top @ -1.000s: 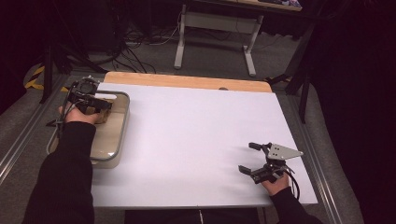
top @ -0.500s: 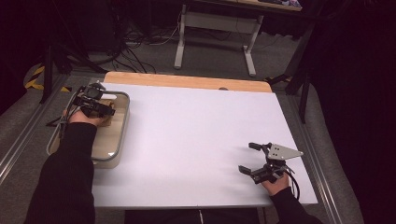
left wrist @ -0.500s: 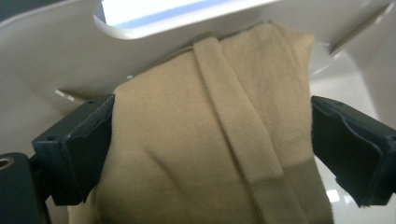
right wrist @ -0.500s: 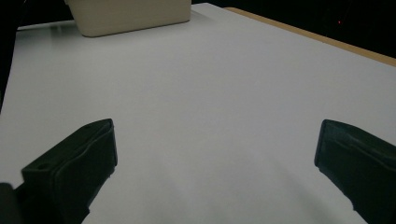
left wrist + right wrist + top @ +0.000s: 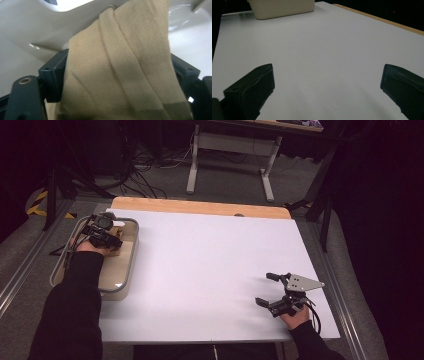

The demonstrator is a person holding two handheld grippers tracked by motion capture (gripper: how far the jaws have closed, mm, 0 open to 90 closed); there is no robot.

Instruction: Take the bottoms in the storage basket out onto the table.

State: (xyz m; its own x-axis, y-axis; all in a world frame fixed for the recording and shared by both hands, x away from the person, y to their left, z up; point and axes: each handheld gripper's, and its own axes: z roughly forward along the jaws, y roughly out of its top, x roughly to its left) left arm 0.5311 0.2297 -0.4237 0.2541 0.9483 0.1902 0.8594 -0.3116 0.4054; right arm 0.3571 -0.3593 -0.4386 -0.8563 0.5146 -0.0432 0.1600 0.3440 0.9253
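Right tongs point(image 5: 272, 290) rest near the front edge of the tabletop point(image 5: 210, 270), jaws spread, nothing between them. Farther off, left tongs point(image 5: 111, 231) are down in the bin point(image 5: 131, 260), jaws just closing, tan cloth point(image 5: 120, 70) bunched between them and apparently gripped. Judged stage: early; cloth grasped, not yet lifted out onto the tabletop.

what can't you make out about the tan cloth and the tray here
- High view: tan cloth in the tray, mostly hidden by the left gripper and hand; too small to tell its shape.
- Left gripper view: cloth's lower part cut off by the bottom edge; it hides the tray floor behind.
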